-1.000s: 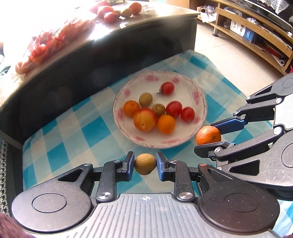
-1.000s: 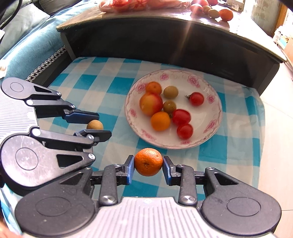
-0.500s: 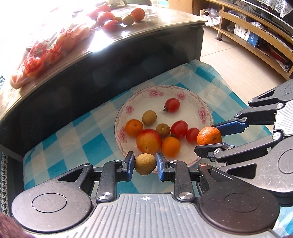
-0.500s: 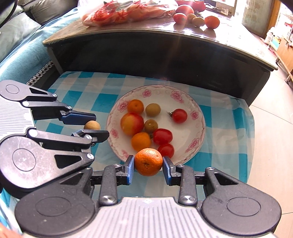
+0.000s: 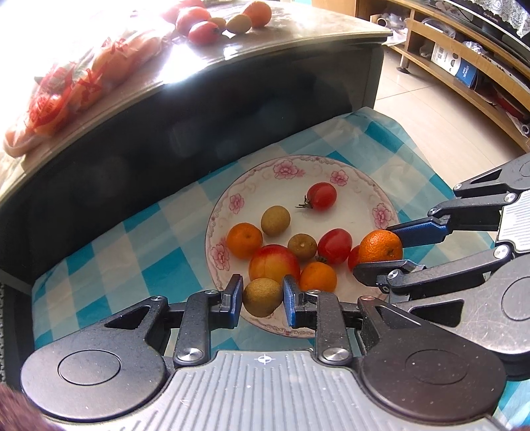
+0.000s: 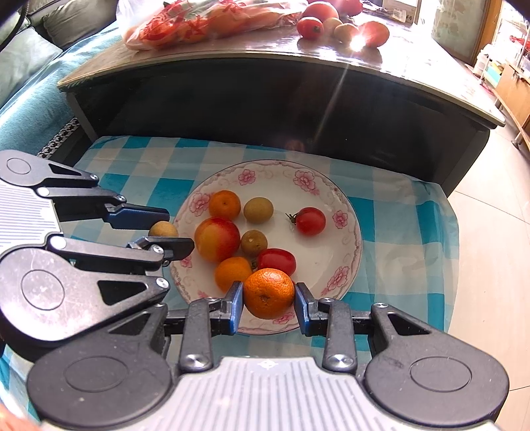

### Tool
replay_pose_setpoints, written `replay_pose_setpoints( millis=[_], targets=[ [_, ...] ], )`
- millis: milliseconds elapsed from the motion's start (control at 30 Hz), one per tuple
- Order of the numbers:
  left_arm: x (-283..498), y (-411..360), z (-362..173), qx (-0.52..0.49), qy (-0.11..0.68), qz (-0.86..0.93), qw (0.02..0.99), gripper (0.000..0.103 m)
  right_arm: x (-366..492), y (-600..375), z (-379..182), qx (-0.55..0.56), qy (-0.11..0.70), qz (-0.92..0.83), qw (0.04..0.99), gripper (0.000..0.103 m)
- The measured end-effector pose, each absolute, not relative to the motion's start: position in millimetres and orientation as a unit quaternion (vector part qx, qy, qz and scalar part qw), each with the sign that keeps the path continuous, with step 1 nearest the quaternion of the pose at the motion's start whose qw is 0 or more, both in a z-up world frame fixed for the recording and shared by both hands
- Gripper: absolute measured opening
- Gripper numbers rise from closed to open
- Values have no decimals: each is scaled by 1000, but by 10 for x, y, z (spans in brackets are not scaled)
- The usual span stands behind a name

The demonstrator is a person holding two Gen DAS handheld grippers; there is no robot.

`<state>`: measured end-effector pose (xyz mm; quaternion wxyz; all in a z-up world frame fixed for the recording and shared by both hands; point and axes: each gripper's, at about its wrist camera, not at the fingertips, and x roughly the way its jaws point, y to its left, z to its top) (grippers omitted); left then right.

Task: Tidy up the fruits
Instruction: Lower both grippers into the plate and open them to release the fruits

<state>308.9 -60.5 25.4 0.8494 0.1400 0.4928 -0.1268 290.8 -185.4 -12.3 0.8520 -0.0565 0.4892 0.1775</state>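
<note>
A white flowered plate [image 5: 361, 195] [image 6: 334, 199] lies on a blue checked cloth [image 5: 109, 252] [image 6: 397, 238] and holds several fruits: oranges, red tomatoes, small brown-green fruits and a red-yellow peach [image 5: 273, 265] [image 6: 217, 238]. My left gripper [image 5: 261, 298] [image 6: 165, 228] is shut on a brown-green fruit [image 5: 261, 296] [image 6: 162, 229] over the plate's near left rim. My right gripper [image 6: 269, 300] [image 5: 381, 247] is shut on an orange [image 6: 269, 293] [image 5: 381, 247] over the plate's near rim, beside the left one.
A dark coffee table [image 5: 205, 109] [image 6: 281, 99] rises just behind the cloth, with a bag of fruit [image 5: 76, 79] [image 6: 198, 20] and loose fruits [image 5: 225, 20] [image 6: 331, 25] on top. A wooden shelf unit [image 5: 463, 66] stands at the right across a tiled floor [image 6: 493, 265].
Both grippers have carried their fruits forward from over the cloth to above the plate's near rim. The grips have not changed.
</note>
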Motion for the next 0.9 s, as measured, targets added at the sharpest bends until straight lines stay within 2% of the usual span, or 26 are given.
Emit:
replay_pose_setpoints(
  millis=[900],
  targets=[
    [3502, -728, 167, 132, 484, -116, 857, 32, 3346, -2048, -336, -14, 488, 161, 858, 37]
  ],
)
